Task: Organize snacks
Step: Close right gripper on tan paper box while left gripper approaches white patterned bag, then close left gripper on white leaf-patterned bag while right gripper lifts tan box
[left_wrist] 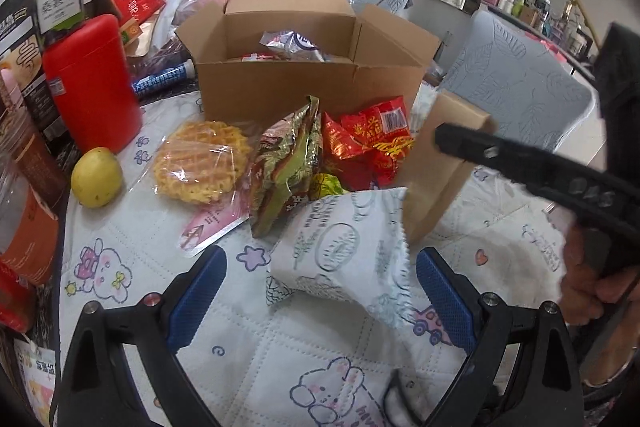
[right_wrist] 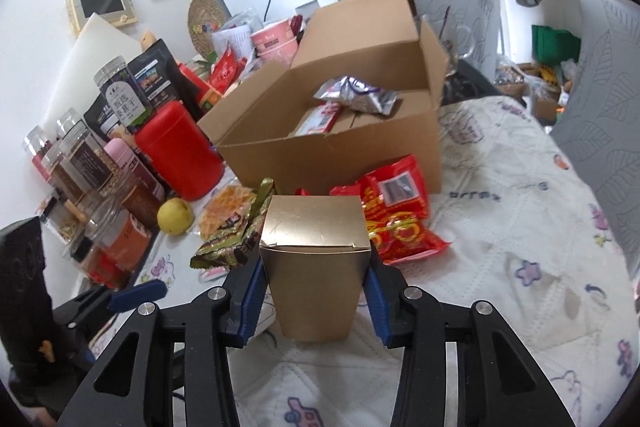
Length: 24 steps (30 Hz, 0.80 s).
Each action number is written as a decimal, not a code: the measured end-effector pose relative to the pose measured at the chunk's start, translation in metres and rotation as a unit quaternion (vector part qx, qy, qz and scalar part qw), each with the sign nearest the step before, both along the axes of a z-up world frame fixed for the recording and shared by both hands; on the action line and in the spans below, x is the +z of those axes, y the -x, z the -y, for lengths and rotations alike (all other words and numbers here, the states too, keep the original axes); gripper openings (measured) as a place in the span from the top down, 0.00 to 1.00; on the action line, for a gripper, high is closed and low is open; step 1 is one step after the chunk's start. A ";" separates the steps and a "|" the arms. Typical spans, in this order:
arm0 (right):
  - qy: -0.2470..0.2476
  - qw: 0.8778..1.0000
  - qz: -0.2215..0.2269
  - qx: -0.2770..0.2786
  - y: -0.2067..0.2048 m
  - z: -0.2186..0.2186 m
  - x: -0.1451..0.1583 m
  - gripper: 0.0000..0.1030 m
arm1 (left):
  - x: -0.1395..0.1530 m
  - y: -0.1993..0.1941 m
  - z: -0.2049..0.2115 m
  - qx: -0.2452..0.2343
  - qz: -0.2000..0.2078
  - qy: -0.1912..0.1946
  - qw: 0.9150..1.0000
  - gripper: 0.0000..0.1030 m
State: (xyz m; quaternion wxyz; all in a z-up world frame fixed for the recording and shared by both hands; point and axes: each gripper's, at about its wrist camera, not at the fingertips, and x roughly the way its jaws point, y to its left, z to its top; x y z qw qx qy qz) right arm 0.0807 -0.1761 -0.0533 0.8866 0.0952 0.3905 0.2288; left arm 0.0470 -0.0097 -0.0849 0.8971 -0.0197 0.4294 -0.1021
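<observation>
Tabletop (right_wrist: 500, 227): we find a quilted cartoon-print cloth covering it; loose snacks are heaped near its middle, jars and tins crowded along one side.
Cardboard box (right_wrist: 332, 163): stands open beyond the heap, flaps up, with a silver packet and a red packet already inside. We judge it the collection point, hence its place within reach of both hands.
Red canister (left_wrist: 90, 83): upright beside the box, a yellow fruit (left_wrist: 97, 177) near its foot.
Gold carton (right_wrist: 316, 267): upright and closed, just in front of the red snack bag (right_wrist: 396, 223). We judge the upright hold suits a lift straight into the box.
White printed packet (left_wrist: 340, 247): lies rumpled on the cloth beside the gold carton.
Wrapped waffle (left_wrist: 200, 163): lies flat beside a green-gold packet (left_wrist: 284, 167).
Right claw (right_wrist: 316, 301): narrowed onto the gold carton, blue pads pressed against both side walls; the carton is gripped.
Left claw (left_wrist: 316, 301): spread wide, holding nothing; the white printed packet sits between the fingers, untouched. We judge this a lining-up for the next pick.
</observation>
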 end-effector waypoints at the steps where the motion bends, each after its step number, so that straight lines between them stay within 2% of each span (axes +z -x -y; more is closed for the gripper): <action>1: 0.005 1.000 0.005 -0.003 0.003 0.003 0.002 0.57 | -0.003 -0.003 0.002 0.000 -0.003 -0.005 1.000 0.06; 6: 0.042 0.999 0.028 -0.018 0.021 0.019 0.011 0.57 | -0.019 -0.012 0.004 -0.013 -0.035 0.022 0.999 0.06; 9: 0.042 0.999 0.020 -0.021 0.028 0.028 0.008 0.57 | -0.029 -0.019 0.005 -0.012 -0.060 0.040 0.997 0.06; 13: 0.040 0.999 0.017 -0.026 0.036 0.037 0.004 0.57 | -0.039 -0.026 0.014 -0.019 -0.082 0.044 0.995 0.06; 17: 0.049 0.998 0.024 -0.021 0.043 0.040 0.005 0.57 | -0.048 -0.033 0.026 -0.026 -0.101 0.020 0.994 0.06; 19: 0.055 0.998 0.027 -0.015 0.045 0.038 0.006 0.57 | -0.050 -0.033 0.035 -0.030 -0.088 -0.014 0.996 0.06; 22: 0.059 0.998 0.031 -0.010 0.051 0.040 0.006 0.57 | -0.053 -0.033 0.041 -0.027 -0.076 -0.040 0.996 0.06; 23: 0.059 0.998 0.031 -0.009 0.051 0.040 0.005 0.57 | -0.053 -0.032 0.042 -0.024 -0.072 -0.040 0.996 0.07; 24: 0.061 0.998 0.032 -0.009 0.052 0.040 0.004 0.57 | -0.052 -0.031 0.041 -0.019 -0.066 -0.035 0.997 0.15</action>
